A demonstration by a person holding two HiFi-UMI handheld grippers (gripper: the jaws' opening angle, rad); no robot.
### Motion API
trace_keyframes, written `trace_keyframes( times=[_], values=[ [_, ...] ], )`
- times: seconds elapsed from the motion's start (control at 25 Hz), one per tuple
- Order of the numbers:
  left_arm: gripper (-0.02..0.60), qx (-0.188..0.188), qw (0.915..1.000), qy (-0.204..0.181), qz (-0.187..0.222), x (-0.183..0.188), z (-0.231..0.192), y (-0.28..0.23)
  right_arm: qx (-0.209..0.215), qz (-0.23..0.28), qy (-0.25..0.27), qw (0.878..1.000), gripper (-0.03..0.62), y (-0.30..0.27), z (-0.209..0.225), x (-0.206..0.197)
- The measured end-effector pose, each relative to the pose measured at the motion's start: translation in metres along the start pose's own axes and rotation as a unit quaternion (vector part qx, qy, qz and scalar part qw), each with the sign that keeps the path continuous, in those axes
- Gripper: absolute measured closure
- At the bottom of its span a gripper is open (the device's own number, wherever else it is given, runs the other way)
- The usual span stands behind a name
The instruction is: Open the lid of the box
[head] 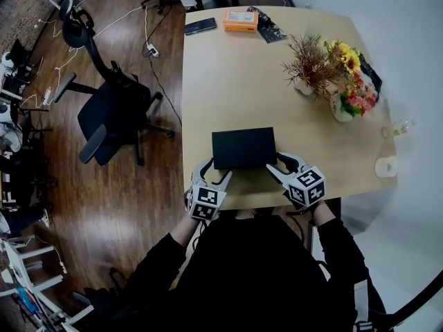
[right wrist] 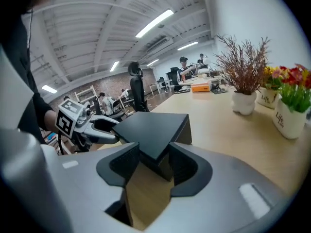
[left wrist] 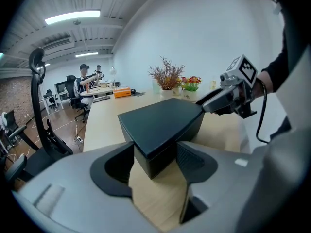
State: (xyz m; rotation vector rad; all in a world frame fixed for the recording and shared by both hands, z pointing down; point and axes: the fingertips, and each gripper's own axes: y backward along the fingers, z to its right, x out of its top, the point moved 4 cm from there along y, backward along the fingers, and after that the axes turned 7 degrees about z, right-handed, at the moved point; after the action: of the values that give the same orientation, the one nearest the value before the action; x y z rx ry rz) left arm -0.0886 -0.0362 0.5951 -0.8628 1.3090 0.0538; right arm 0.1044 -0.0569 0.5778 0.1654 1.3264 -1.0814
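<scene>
A: Where is the matte black rectangular box [head: 243, 147]?
B: At the near edge of the pale wooden tabletop [head: 235, 81], long axis 9-to-3, lid shut.
A: Claws?
B: The left claw [head: 216, 170] pinches its 7 o'clock corner and the right claw [head: 275, 163] its 5 o'clock corner. The box is at 12 from both, which are equally near.

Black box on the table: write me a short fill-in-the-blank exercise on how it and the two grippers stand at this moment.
The black box lies on the table with its lid ____.
The left gripper and the right gripper each have a ____ of it between their jaws.
The white pot of bright flowers stands to the ____ of it in the head view.
The flat box at the table's far end is ____.
Missing words: closed; corner; right; orange.
</scene>
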Motion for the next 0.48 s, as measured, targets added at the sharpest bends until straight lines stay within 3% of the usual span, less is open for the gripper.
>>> trace_keyframes(
  times=[0.08, 0.2, 0.28, 0.32, 0.36, 0.48],
  values=[
    [0.328, -0.007, 1.0000, 0.000, -0.001, 0.000, 0.000, 0.001, -0.002, -0.001, 0.006, 1.000, 0.401, 0.001, 0.000, 0.001],
    [0.341, -0.017, 0.9998, 0.001, -0.010, 0.000, -0.002, 0.003, -0.012, -0.018, 0.111, 0.994, 0.370, -0.001, -0.007, -0.004],
    [0.341, -0.018, 0.9998, -0.002, -0.010, 0.001, -0.004, 0.003, -0.023, -0.029, 0.165, 0.986, 0.295, -0.004, -0.011, -0.009],
    [0.341, -0.018, 0.9998, -0.004, -0.008, 0.001, -0.004, 0.003, -0.031, -0.025, 0.166, 0.985, 0.301, -0.005, -0.010, -0.008],
    [0.342, -0.017, 0.9998, -0.005, -0.007, 0.001, -0.004, 0.002, -0.039, -0.019, 0.155, 0.987, 0.357, -0.005, -0.008, -0.007],
    [0.350, -0.012, 0.9999, -0.003, -0.001, 0.002, -0.004, 0.000, -0.044, -0.011, 0.119, 0.992, 0.378, -0.007, -0.001, -0.003]
  ],
)
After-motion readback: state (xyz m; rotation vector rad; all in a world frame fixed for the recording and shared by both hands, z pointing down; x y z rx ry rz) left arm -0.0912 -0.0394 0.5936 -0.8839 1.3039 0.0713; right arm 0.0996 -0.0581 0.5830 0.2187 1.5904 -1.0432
